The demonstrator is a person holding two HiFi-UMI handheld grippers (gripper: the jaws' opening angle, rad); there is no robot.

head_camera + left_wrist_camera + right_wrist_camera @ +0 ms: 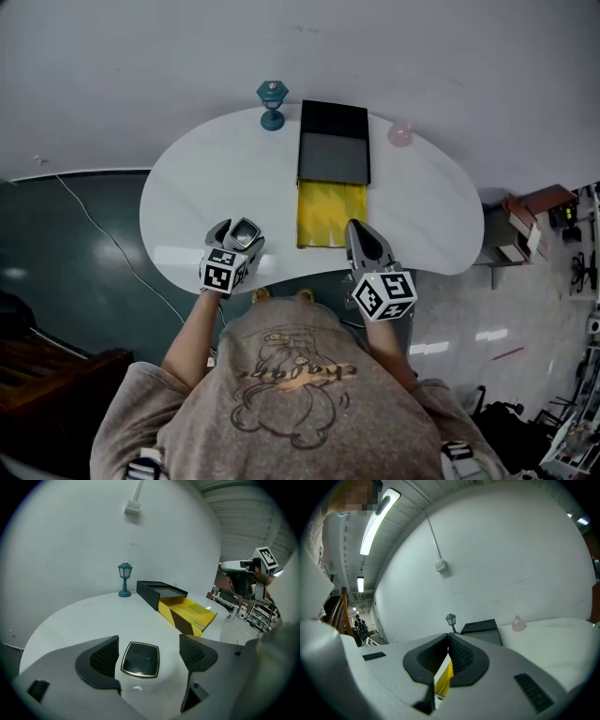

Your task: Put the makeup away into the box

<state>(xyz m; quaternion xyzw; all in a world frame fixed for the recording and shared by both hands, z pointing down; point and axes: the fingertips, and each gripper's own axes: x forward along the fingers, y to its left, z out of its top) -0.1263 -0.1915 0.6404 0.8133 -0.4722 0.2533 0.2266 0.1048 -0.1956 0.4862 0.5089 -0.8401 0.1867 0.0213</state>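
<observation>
Left gripper (149, 645): fingers apart, straddling the black gold-rimmed compact (140, 658), not clamped on it. The compact lies flat on the white tabletop (206, 178), left of the open yellow box tray (330, 214) and well apart from it. Right gripper (448, 641): fingers together, nothing held, by the tray's near right corner.

Risks:
- The compact is low and glossy. An off-centre or high squeeze likely skids it across the tabletop or pops it out.
- The right gripper could nudge the tray.
</observation>
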